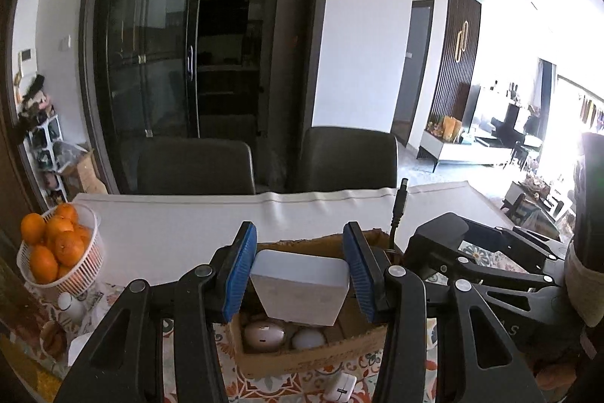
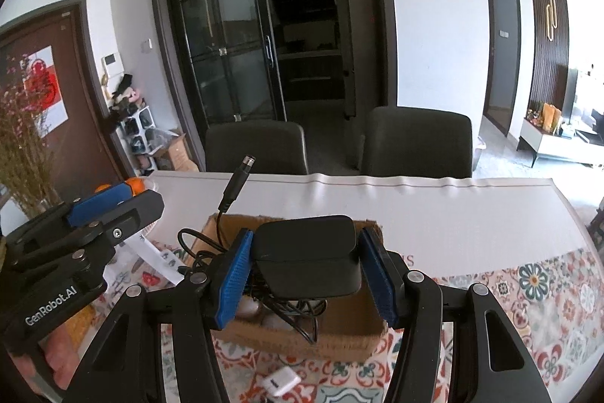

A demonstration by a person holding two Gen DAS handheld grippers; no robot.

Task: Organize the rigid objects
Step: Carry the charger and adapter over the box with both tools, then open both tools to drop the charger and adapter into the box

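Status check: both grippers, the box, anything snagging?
Left gripper shut on white block. Right gripper shut on black adapter, both above cardboard box. Adapter's cable trails into box, possible snag.

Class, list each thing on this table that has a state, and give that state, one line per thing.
Left gripper: shut on the white box, held above the cardboard box.
Right gripper: shut on the black adapter, its cable trailing.
Cardboard box: open, holding two white rounded things.
Basket: full of oranges.
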